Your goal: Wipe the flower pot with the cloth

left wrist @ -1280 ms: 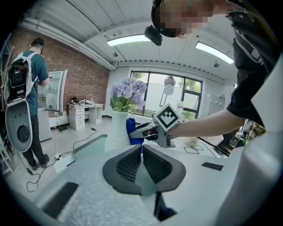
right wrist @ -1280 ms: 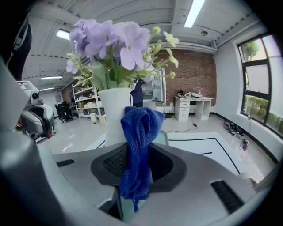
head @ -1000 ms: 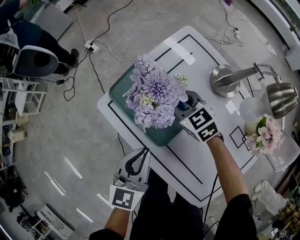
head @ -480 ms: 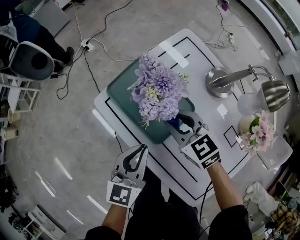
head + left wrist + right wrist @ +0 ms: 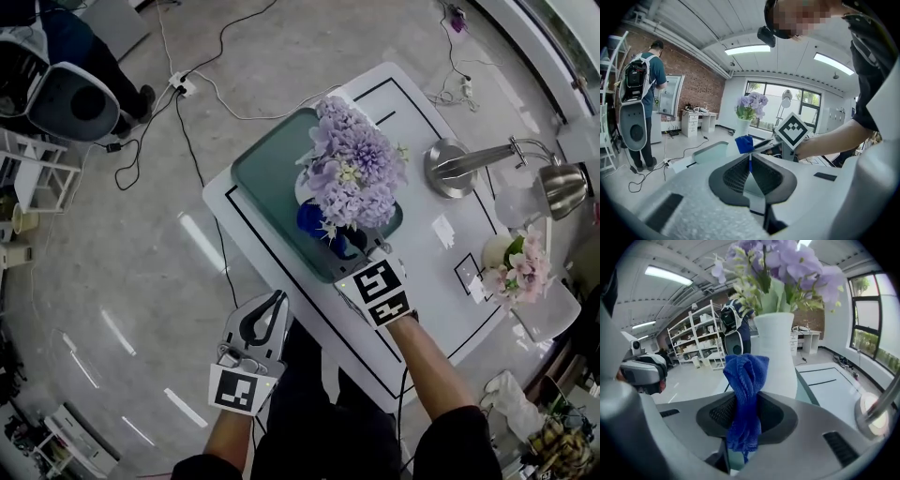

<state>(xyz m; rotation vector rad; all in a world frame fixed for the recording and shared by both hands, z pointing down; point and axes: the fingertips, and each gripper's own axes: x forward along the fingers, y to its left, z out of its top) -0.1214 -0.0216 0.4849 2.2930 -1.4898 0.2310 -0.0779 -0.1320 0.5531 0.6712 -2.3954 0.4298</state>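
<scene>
My right gripper (image 5: 746,394) is clamped on the blue cloth (image 5: 745,378); the cloth is bunched into a soft roll that sticks up past the jaw tips and hangs limp below them. Straight ahead of those tips, just beyond the cloth, stands the white flower pot (image 5: 776,350), upright on a teal tray (image 5: 267,164), with the purple flowers (image 5: 354,169) spreading above my tool. I cannot tell whether the cloth touches the pot wall yet; it is very near.

My left gripper (image 5: 750,171) has its jaws together on nothing, and it hangs low beside my body, off the edge of the table (image 5: 441,281), well apart from the pot.

I judge the cloth will fold and drag, not push, so the free tuft above the jaws is the part to press on the wall, not the hard tips. The pot looks tall, narrow and smooth, and the big bouquet likely makes it top-heavy, so a sideways rub could tip or slide it on the tray. Light strokes low on the body seem safest, and my idle left tool could steady it from the far side, down near the base
</scene>
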